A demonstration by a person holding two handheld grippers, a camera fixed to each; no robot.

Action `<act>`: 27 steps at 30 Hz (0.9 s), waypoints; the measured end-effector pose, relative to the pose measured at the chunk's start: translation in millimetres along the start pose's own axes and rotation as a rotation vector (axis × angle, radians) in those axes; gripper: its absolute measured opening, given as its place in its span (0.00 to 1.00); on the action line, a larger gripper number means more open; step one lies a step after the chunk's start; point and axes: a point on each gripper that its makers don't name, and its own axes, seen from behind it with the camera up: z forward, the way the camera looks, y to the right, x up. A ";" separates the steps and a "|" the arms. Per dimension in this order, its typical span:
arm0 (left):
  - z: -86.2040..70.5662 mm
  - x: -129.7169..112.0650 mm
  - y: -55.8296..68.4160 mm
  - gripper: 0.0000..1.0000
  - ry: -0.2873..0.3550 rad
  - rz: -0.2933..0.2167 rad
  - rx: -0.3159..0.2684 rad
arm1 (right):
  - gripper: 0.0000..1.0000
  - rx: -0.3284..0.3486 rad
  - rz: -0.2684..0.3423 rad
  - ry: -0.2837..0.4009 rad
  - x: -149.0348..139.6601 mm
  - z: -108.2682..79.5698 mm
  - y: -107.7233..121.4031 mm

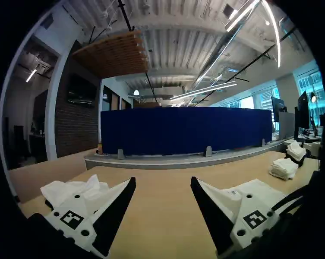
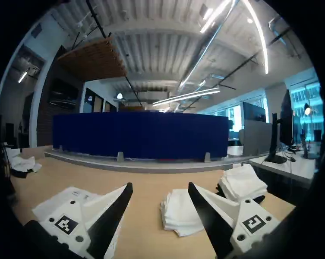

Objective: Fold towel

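Just beyond left tool, crumpled towel

On the table, one towel stack lies left of a second stack (farther back); a partition stands behind.

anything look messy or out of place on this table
One white towel lies crumpled in a heap on the wooden table, just behind a finger of the open left gripper, unlike the neatly folded stacks by the right gripper. Nothing looks spilled or damaged.
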 end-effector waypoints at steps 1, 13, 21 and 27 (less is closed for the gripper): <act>-0.2 7.8 1.8 0.94 -0.002 0.001 -0.007 | 1.00 -0.001 0.003 -0.001 7.4 -1.3 -0.1; -8.1 113.3 14.1 0.94 -0.005 0.031 -0.030 | 1.00 -0.004 0.008 -0.022 106.7 -16.8 -4.0; -8.4 151.2 9.4 0.94 -0.005 0.000 -0.011 | 1.00 0.007 0.032 -0.023 140.9 -17.4 -4.7; -8.0 156.3 16.2 0.94 -0.027 0.007 -0.030 | 1.00 0.042 0.020 -0.042 145.3 -12.4 -8.2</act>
